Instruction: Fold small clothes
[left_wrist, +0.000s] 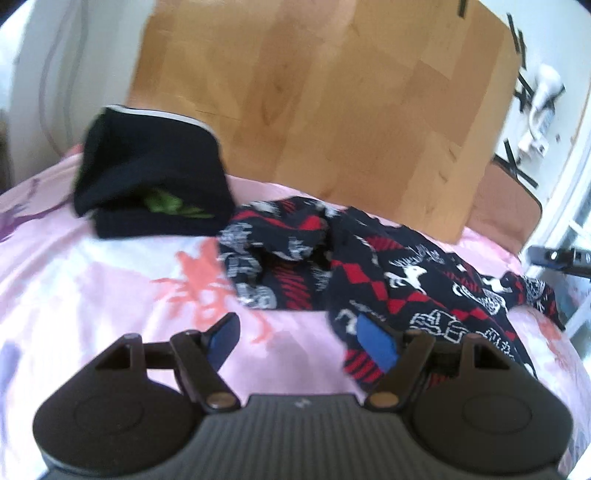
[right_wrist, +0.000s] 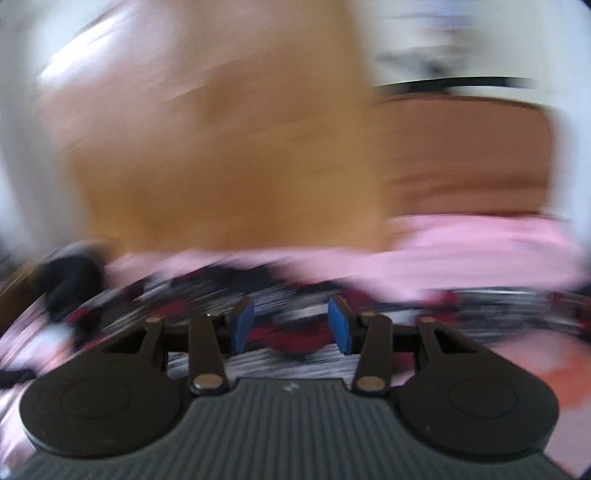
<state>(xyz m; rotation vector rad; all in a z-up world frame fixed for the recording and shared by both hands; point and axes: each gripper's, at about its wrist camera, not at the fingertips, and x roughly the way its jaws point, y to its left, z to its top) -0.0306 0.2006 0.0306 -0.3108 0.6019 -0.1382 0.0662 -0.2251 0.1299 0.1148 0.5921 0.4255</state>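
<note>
Pink bedsheet (left_wrist: 110, 258) — patterned garment (left_wrist: 388, 273) crumpled | ahead of left hand-held gripper (left_wrist: 299, 336)

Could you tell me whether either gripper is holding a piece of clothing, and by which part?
Nothing is held. The left gripper and right gripper both stand open above the patterned garment, with no cloth pinched between their pads.

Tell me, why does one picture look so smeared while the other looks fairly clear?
Right wrist view: heavy sideways motion blur streaks the patterned garment and pink sheet; only the gripper's own fingers stay crisp. Left wrist view: only mildly soft, the folded black garment readable, edges bowed by fisheye distortion.
</note>
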